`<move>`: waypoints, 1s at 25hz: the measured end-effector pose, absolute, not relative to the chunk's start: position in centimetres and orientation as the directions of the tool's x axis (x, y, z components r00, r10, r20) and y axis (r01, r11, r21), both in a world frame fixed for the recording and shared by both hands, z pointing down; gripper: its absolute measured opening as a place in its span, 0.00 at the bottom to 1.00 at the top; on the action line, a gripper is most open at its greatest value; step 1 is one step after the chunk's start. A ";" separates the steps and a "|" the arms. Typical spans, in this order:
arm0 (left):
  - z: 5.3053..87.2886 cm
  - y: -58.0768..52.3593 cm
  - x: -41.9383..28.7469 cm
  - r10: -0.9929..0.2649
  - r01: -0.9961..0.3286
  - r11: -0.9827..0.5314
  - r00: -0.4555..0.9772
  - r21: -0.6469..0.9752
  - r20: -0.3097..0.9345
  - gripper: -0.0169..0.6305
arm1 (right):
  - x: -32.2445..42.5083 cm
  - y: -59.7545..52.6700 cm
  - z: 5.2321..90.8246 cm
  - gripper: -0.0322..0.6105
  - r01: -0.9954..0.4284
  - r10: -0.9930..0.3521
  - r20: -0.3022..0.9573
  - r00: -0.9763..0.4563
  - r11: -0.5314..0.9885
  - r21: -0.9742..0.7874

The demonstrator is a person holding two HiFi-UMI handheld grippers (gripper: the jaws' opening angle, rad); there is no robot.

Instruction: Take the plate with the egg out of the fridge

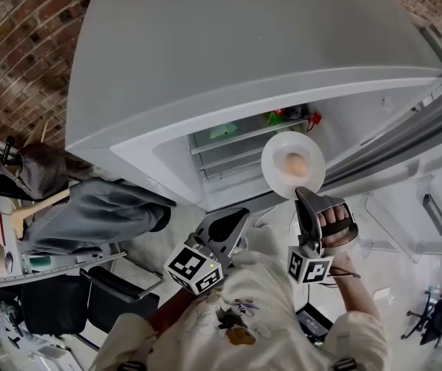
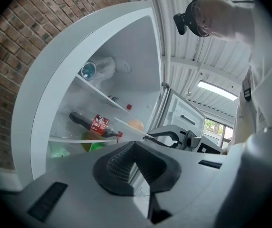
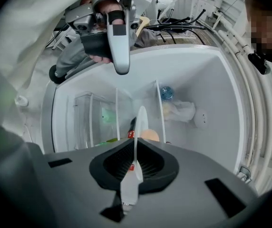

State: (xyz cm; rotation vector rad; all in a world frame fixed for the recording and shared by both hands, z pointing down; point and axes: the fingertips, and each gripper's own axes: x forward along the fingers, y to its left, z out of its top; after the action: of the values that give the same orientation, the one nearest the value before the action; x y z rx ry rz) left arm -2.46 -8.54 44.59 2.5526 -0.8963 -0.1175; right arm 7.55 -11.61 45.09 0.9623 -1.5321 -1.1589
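Observation:
My right gripper [image 1: 303,194] is shut on the near rim of a white plate [image 1: 283,147] that carries a brown egg [image 1: 296,165]. It holds the plate just in front of the open fridge [image 1: 229,149]. In the right gripper view the plate [image 3: 139,122] stands edge-on between the pads, with the egg [image 3: 150,136] just to its right. My left gripper [image 1: 239,215] hangs lower left of the plate, shut and with nothing in it. From the left gripper view the egg [image 2: 136,124] and the right gripper [image 2: 171,137] show beyond the shut left gripper [image 2: 136,145].
Inside the fridge a cola bottle [image 2: 94,123] lies on a shelf above green items [image 2: 92,146], and a water bottle [image 2: 95,69] lies higher up. The open fridge door [image 1: 430,168] stands to the right. A chair with grey clothing [image 1: 97,215] stands left.

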 end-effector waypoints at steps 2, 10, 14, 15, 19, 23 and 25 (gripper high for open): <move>44.6 -8.6 -2.5 -0.613 -0.577 -0.698 0.787 0.423 0.062 0.04 | 7.5 -11.1 45.1 0.08 -0.045 -0.945 0.227 -0.234 0.244 0.969; 44.8 -9.0 -2.8 -0.621 -0.585 -0.691 0.781 0.425 0.065 0.04 | 7.8 -9.1 46.3 0.08 -0.053 -0.944 0.250 -0.217 0.267 0.962; 44.7 -9.3 -2.8 -0.622 -0.588 -0.692 0.780 0.418 0.067 0.04 | 8.3 -8.6 46.9 0.08 -0.056 -0.943 0.263 -0.205 0.279 0.959; 44.7 -9.4 -2.8 -0.622 -0.588 -0.692 0.780 0.419 0.067 0.04 | 8.3 -8.4 47.0 0.08 -0.057 -0.942 0.266 -0.204 0.283 0.957; 44.7 -9.4 -2.6 -0.621 -0.585 -0.692 0.781 0.423 0.064 0.04 | 8.2 -7.9 46.9 0.08 -0.065 -0.941 0.268 -0.206 0.286 0.956; 44.7 -9.4 -2.2 -0.620 -0.581 -0.691 0.783 0.430 0.062 0.04 | 8.1 -7.4 46.4 0.08 -0.081 -0.946 0.242 -0.218 0.264 0.961; 44.7 -9.4 -2.2 -0.620 -0.581 -0.691 0.782 0.429 0.060 0.04 | 7.9 -7.2 45.9 0.08 -0.089 -0.947 0.229 -0.225 0.254 0.963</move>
State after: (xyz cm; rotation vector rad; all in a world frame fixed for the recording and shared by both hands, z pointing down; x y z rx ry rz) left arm -2.20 -9.38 44.66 2.5434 -0.9055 -0.1235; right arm 7.93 -7.23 45.94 0.9966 -1.5590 -1.1149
